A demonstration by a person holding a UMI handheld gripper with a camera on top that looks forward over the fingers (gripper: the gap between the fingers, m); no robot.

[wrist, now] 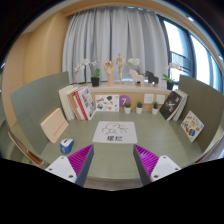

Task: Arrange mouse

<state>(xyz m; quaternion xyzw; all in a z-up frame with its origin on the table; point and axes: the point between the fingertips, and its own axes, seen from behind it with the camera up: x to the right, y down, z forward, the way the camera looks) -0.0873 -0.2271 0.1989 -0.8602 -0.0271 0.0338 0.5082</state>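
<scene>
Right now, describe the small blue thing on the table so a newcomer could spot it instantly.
Start at the green table below the curtained window. Ahead of the gripper, whose jaws are open, lies a white sheet. To the left of that sheet, in front of the tilted tan board, sits the small blue box, the only blue item on the table.

Books (82, 102) stood at 11 o'clock | white sheet (110, 131) centre | curtains (112, 38) at 12 | blue box (67, 145) at 8
</scene>
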